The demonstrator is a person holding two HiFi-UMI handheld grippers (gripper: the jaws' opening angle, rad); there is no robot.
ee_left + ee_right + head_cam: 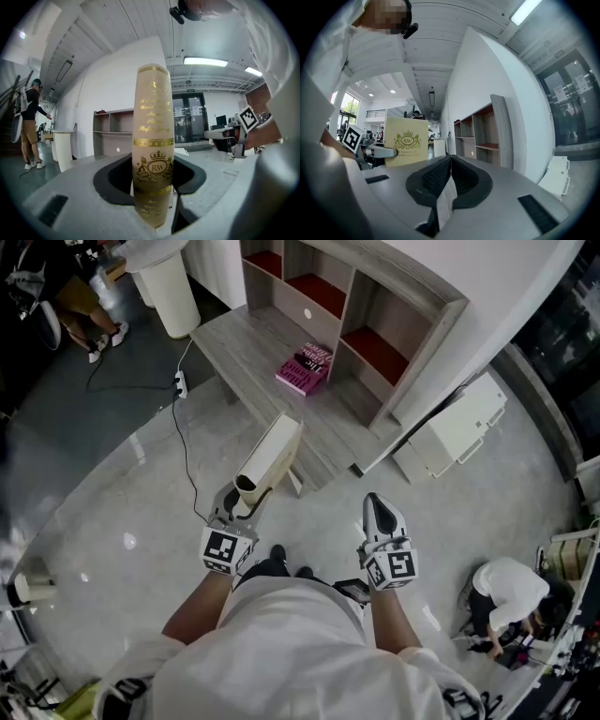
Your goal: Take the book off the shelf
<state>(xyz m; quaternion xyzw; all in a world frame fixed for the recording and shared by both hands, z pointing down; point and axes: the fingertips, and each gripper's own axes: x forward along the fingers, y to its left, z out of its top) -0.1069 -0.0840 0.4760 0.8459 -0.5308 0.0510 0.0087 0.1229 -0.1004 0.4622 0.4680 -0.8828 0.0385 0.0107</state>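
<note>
My left gripper (242, 495) is shut on a cream book (272, 457) and holds it off the floor in front of the grey shelf unit (375, 306). In the left gripper view the book's gold-printed spine (154, 140) stands upright between the two dark pads, pressed from both sides. My right gripper (376, 502) hangs beside it on the right, shut and holding nothing; its pads (440, 176) meet edge to edge. From the right gripper view the cream book (406, 140) shows at left. A pink book (305, 368) lies flat on the shelf unit's low board.
A white cylindrical stand (169, 287) is at the back left, and a power strip (180, 382) trails a cable over the floor. White panels (459, 427) lie right of the shelf. One person crouches at lower right (506, 592); another stands at left (30, 122).
</note>
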